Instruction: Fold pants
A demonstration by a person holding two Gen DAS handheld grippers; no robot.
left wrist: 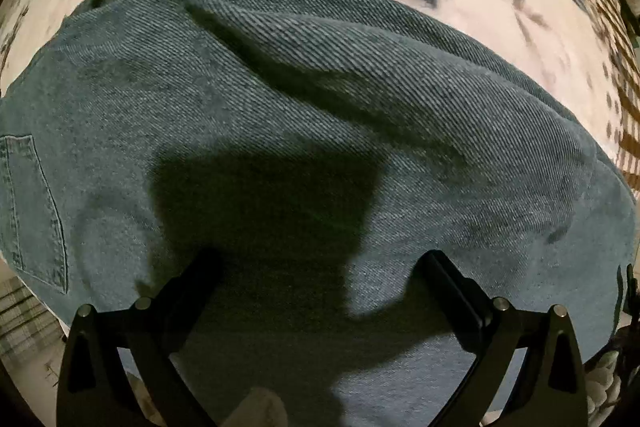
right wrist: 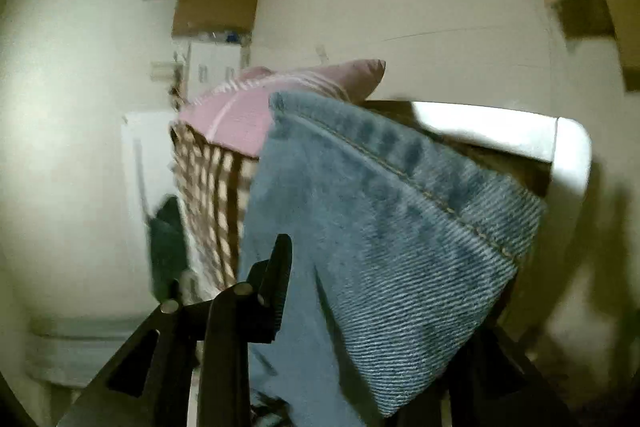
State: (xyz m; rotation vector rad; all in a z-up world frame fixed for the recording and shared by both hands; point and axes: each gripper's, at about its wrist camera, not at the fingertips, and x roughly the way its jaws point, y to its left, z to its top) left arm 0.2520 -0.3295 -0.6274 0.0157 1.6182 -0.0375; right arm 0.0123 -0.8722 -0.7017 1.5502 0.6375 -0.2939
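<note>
Denim fills the left wrist view: the pants (left wrist: pixel 320 115) lie spread on a flowered blanket (left wrist: pixel 500 15), a back pocket (left wrist: pixel 34 207) showing at the left edge and a long crease running across the cloth. The left gripper (left wrist: pixel 320 267) hangs just above the fabric with its fingers wide apart, holding nothing, its shadow falling on the denim below it.

From the right wrist view, a leg end of the pants (right wrist: pixel 400 227) is lifted into the air, hem and side seam plain to see. The right gripper (right wrist: pixel 352 287) appears clamped on this cloth: one finger (right wrist: pixel 276 267) presses the near side, while the other is hidden behind the denim. Beyond it sit a pink pillow (right wrist: pixel 248 107), a checked cloth (right wrist: pixel 212 187) and a white chair (right wrist: pixel 560 147).

The risk, as I judge it, is the heavy leg slipping from a thin pinch while it is carried over, or the crease being trapped under the fold. With nothing pinning the spread part, the whole garment could drag across the blanket.
</note>
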